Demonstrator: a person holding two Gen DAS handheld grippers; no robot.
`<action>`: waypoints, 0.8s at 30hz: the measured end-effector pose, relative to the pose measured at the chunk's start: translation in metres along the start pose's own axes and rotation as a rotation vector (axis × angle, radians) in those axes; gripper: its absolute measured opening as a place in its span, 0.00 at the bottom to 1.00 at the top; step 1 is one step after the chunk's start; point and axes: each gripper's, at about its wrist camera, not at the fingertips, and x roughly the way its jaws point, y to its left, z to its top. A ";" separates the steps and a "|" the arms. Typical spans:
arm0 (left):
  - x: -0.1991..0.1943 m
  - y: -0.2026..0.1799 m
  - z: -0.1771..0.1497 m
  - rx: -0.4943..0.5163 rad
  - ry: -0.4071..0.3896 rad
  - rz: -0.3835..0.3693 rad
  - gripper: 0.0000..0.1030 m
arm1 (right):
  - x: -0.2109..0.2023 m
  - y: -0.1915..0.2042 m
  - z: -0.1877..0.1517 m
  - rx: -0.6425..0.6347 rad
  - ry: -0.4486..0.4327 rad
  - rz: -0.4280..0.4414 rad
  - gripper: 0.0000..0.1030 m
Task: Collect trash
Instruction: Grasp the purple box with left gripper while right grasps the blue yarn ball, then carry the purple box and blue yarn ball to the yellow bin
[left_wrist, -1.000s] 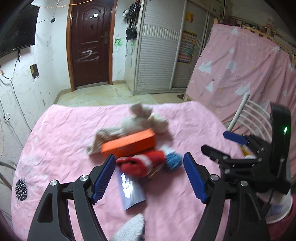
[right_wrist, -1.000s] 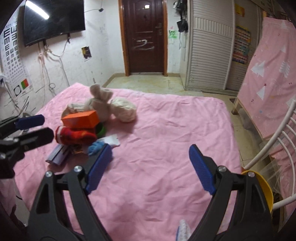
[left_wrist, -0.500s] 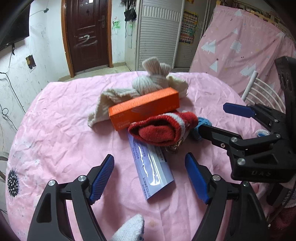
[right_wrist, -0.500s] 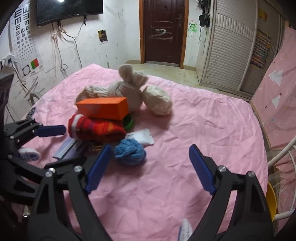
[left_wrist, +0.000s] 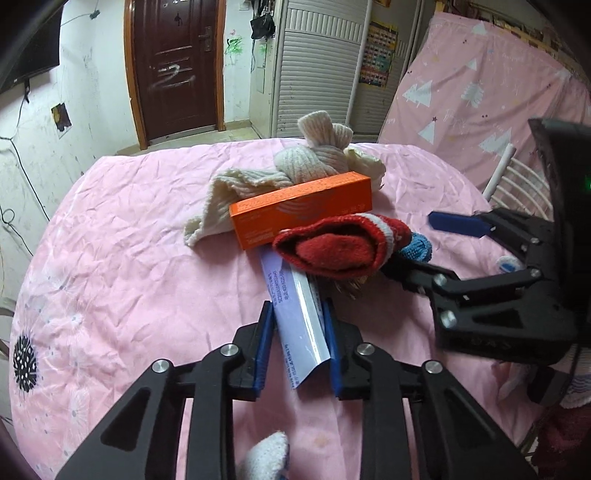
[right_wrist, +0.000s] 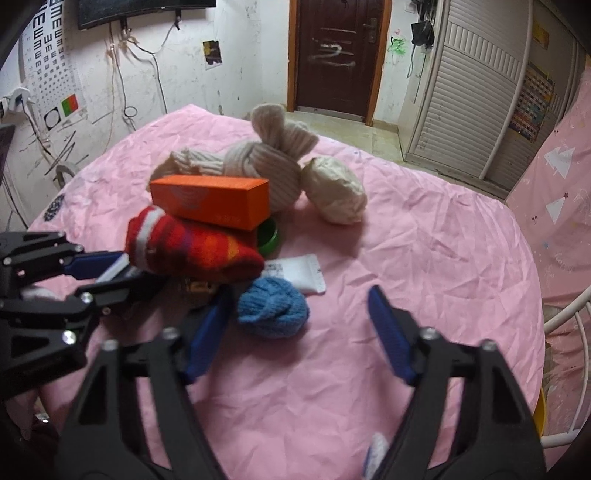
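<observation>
Your left gripper (left_wrist: 296, 345) clamps a pale lilac box (left_wrist: 297, 325), its far end hidden under the red sock (left_wrist: 343, 247); its side print is too blurred to read. Your right gripper (right_wrist: 303, 332) stands open beside the blue knit ball (right_wrist: 272, 312), near an orange box (right_wrist: 214, 201) on the pink sheet (right_wrist: 424, 258).

Brown door (right_wrist: 335, 55) — eye chart (right_wrist: 44, 66) on wall.
</observation>
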 end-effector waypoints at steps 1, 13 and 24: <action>-0.001 0.001 0.000 -0.004 -0.001 0.003 0.15 | 0.002 0.002 0.000 -0.007 0.008 -0.007 0.49; -0.035 0.017 -0.008 -0.037 -0.049 0.050 0.15 | -0.016 -0.001 -0.005 -0.001 -0.039 -0.024 0.30; -0.085 0.012 0.008 -0.015 -0.171 0.106 0.15 | -0.057 -0.023 -0.011 0.070 -0.148 -0.017 0.30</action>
